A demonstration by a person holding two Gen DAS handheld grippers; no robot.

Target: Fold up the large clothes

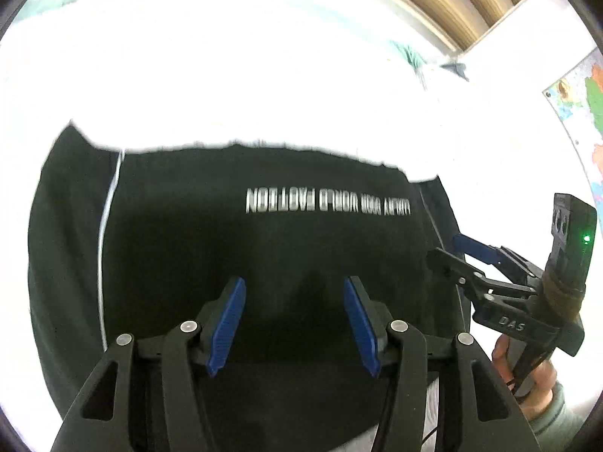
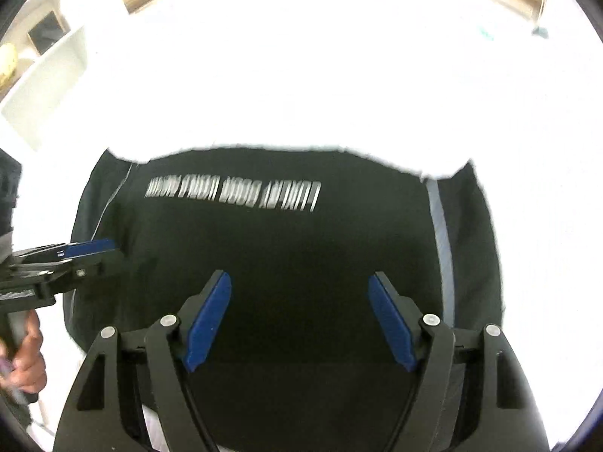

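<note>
A black garment point(image 1: 264, 245) with a line of white lettering point(image 1: 328, 201) and thin white side stripes lies flat on a glaring white surface point(image 1: 264, 75). My left gripper point(image 1: 294, 282) hovers over the garment's near part, open, with nothing between its blue pads. In the right wrist view the same garment point(image 2: 301, 233) fills the middle, and my right gripper point(image 2: 299, 275) stands open above it, holding nothing. The right gripper point(image 1: 446, 246) also shows at the garment's right edge. The left gripper point(image 2: 109, 250) shows at its left edge.
A hand point(image 1: 527, 376) grips the right tool's handle; another hand point(image 2: 26, 358) holds the left one. A wooden slatted panel point(image 1: 471, 0) and a coloured map point(image 1: 588, 113) lie beyond the surface. White shelving point(image 2: 45, 75) stands at the far left. A teal cloth point(image 1: 409, 54) lies farther back.
</note>
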